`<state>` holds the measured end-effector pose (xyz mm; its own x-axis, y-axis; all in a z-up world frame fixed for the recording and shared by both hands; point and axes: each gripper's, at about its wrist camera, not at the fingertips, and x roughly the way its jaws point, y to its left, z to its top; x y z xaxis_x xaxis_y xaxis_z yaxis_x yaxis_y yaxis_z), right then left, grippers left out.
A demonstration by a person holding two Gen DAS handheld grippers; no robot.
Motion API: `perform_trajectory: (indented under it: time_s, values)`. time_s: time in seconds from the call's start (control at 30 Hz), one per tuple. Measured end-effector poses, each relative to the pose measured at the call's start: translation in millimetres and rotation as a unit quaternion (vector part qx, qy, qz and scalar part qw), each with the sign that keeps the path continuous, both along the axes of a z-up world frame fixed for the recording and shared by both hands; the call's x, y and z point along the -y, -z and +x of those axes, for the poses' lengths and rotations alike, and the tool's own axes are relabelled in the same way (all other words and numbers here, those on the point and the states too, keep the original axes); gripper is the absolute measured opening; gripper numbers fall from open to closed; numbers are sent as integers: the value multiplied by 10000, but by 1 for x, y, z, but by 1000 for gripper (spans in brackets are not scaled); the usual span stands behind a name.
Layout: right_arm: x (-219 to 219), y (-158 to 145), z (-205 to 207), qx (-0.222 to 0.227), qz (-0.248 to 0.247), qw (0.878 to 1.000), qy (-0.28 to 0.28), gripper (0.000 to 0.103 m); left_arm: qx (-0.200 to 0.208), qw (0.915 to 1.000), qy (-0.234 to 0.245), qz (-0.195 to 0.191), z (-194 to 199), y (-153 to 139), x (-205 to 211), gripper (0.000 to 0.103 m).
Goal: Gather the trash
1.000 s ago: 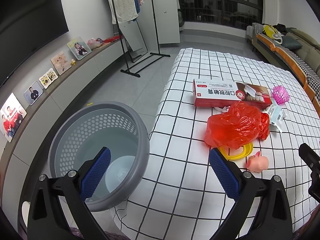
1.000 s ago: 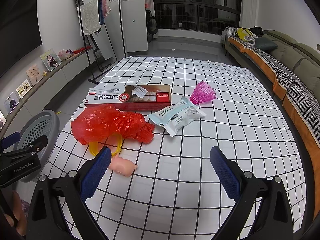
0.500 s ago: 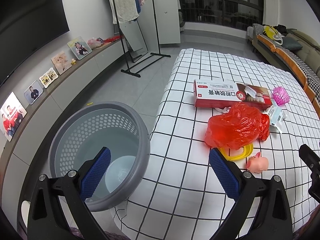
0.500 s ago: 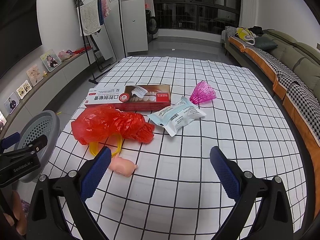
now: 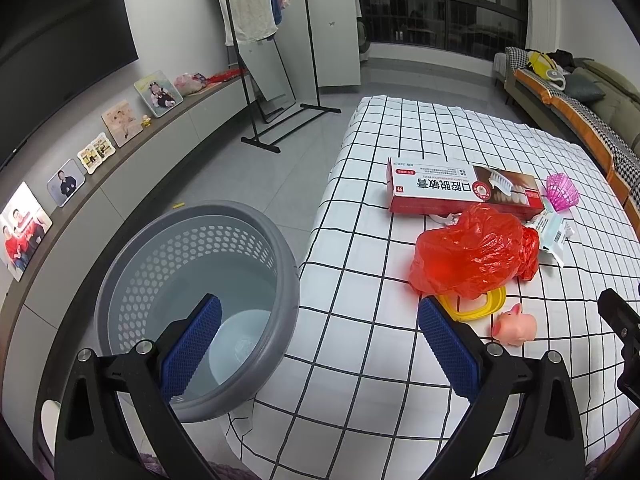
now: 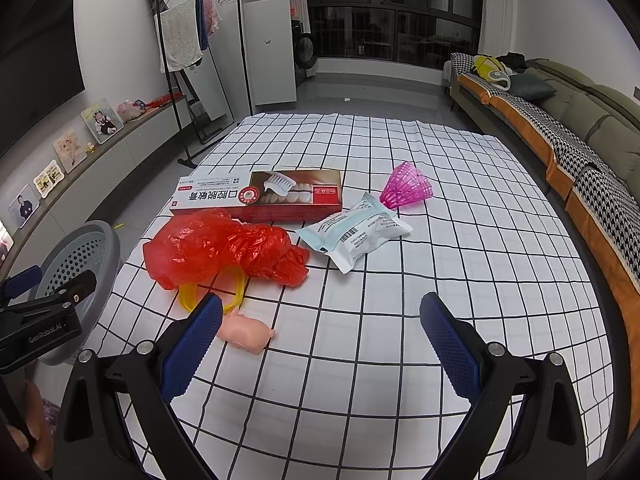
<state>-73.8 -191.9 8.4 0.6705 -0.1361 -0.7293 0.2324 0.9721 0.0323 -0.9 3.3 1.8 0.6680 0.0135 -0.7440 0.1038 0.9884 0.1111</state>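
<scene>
A grey perforated basket (image 5: 192,304) stands on the floor beside the checked table (image 6: 400,360). On the table lie a crumpled red plastic bag (image 6: 224,248), a red toothpaste box (image 6: 260,196), a white-blue wrapper pack (image 6: 356,232), a pink plastic shuttlecock cup (image 6: 406,186), a yellow ring (image 6: 212,296) and a pink toy pig (image 6: 246,332). My left gripper (image 5: 318,344) is open and empty, over the basket's rim and the table's edge. My right gripper (image 6: 320,344) is open and empty above the table, near the pig.
A clothes rack (image 5: 264,60) stands on the floor beyond the basket. A low shelf with photo frames (image 5: 100,148) runs along the left wall. A sofa (image 6: 580,132) lines the right side.
</scene>
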Motion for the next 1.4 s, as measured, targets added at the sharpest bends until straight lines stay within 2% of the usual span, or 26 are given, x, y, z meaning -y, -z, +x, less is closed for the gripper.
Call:
perform_trajectory:
  time_s: [0.97,1.27,1.4]
  values:
    - [0,0,-1,8,29,10000,-41,94,-34,10000,-21,-22,3,2,2,97]
    - [22,10,-9,-32,190,9998,-9,94,-175,9997,162,-72,4,10,14,97]
    - [22,21,-7,-135,425,9986,-286,94,-262,9994,204,-135,6,16,17,97]
